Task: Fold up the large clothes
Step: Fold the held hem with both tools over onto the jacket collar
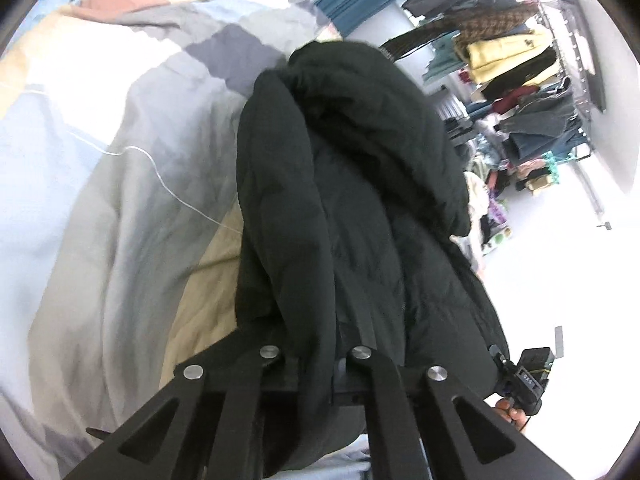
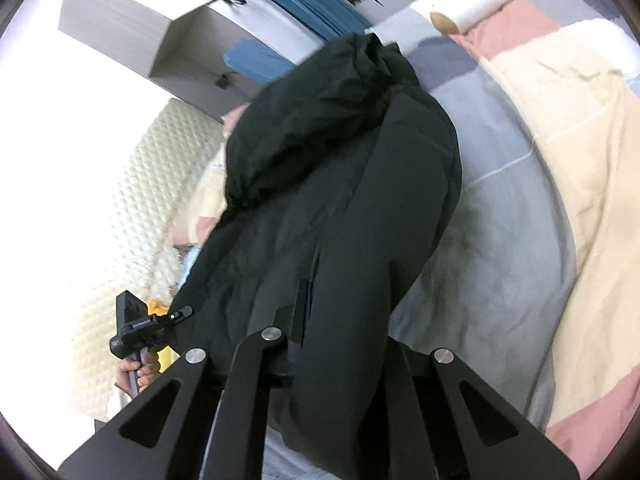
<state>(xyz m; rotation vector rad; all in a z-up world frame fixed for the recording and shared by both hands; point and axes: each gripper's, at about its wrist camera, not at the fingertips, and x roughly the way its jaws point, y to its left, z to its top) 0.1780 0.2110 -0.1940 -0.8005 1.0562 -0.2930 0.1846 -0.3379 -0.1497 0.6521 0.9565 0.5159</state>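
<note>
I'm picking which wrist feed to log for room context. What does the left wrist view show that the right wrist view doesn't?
Only the left wrist view shows the metal rack of hanging and piled clothes against the white wall.

Only the right wrist view shows the white quilted padded panel and the grey box-shaped cabinet.

Both show the bulky black padded jacket hanging over the pastel patchwork bedcover, the blue pleated curtain, and the other hand's tongs gripping the jacket.

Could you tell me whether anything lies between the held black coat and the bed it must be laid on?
Nothing visible does: the black coat hangs from both tools over open patchwork bedding, crossed only by a thin white cord.
</note>
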